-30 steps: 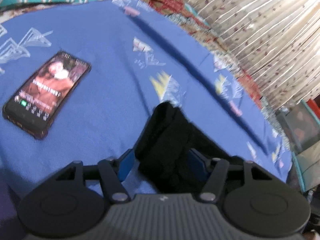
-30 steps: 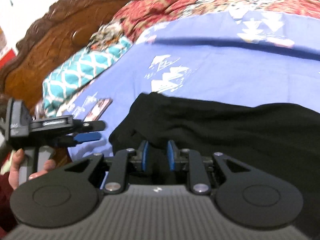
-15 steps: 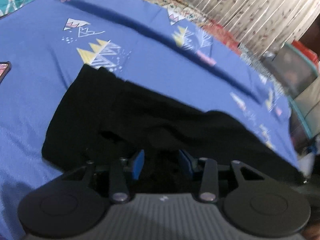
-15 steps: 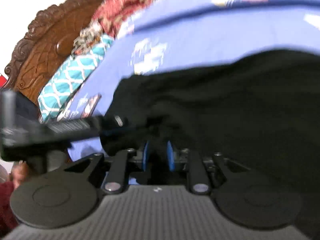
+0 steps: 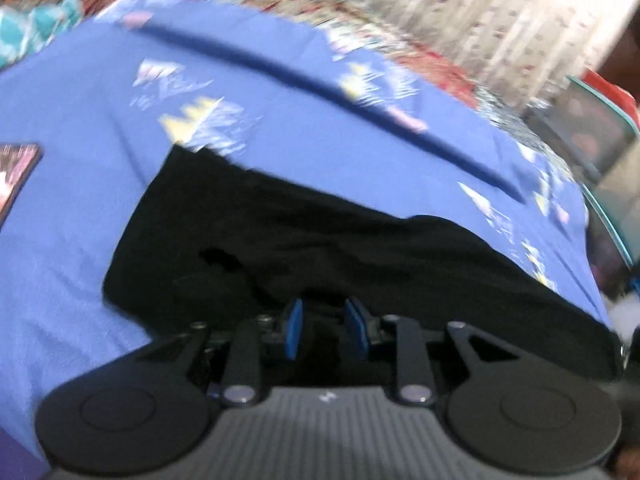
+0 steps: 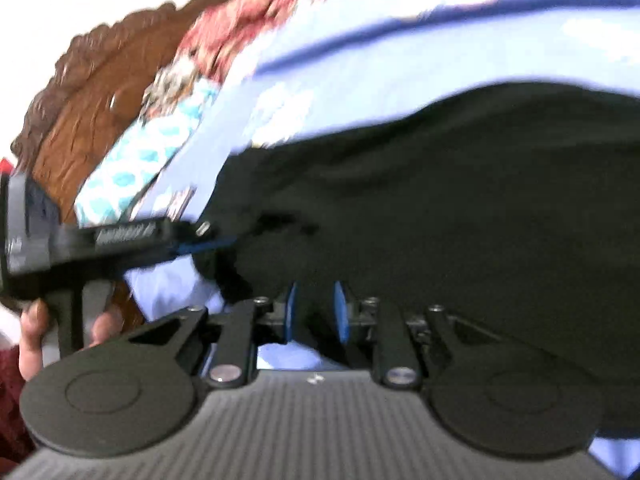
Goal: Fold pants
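The black fabric pants (image 5: 340,248) lie across the blue patterned bedsheet (image 5: 80,160), their near edge pinched by the right gripper (image 6: 314,312) while the left gripper (image 5: 323,326) is closing on cloth alongside, likely to lift both corners together

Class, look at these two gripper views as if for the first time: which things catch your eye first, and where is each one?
The black pants dominate, spread across the blue patterned bedsheet right in front of both grippers. The left gripper is closing with black cloth between its blue pads, and the right gripper also has pants fabric between its pads. A carved wooden headboard stands at upper left in the right view.
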Action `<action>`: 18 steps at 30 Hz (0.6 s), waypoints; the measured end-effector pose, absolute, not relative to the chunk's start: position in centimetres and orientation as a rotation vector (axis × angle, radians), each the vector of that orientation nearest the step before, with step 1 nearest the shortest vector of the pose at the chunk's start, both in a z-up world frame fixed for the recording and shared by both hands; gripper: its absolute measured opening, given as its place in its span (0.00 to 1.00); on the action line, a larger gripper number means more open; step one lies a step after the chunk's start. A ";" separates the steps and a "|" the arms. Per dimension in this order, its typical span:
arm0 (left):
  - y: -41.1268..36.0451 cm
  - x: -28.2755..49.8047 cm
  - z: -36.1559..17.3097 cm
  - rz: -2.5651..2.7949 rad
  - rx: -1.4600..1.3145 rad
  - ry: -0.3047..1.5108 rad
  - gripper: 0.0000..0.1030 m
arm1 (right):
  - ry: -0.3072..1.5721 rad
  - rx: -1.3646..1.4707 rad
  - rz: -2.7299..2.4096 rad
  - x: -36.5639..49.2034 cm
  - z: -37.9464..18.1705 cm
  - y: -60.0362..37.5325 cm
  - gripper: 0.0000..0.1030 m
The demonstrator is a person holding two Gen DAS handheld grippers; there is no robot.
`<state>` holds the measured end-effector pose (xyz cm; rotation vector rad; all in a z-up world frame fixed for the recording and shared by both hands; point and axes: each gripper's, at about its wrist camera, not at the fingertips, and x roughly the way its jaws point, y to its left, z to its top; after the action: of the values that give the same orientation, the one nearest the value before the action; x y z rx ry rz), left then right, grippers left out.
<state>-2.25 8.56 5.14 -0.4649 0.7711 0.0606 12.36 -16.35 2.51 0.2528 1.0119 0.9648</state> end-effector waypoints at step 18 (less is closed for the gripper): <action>2.6 -0.7 4.3 0.156 -0.185 0.929 0.27 | 0.926 0.573 0.416 12.8 -0.1 -37.8 0.24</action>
<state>-0.73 2.57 4.26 -0.1854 0.9285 0.1555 12.78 -37.78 -0.12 0.5728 0.9256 0.4159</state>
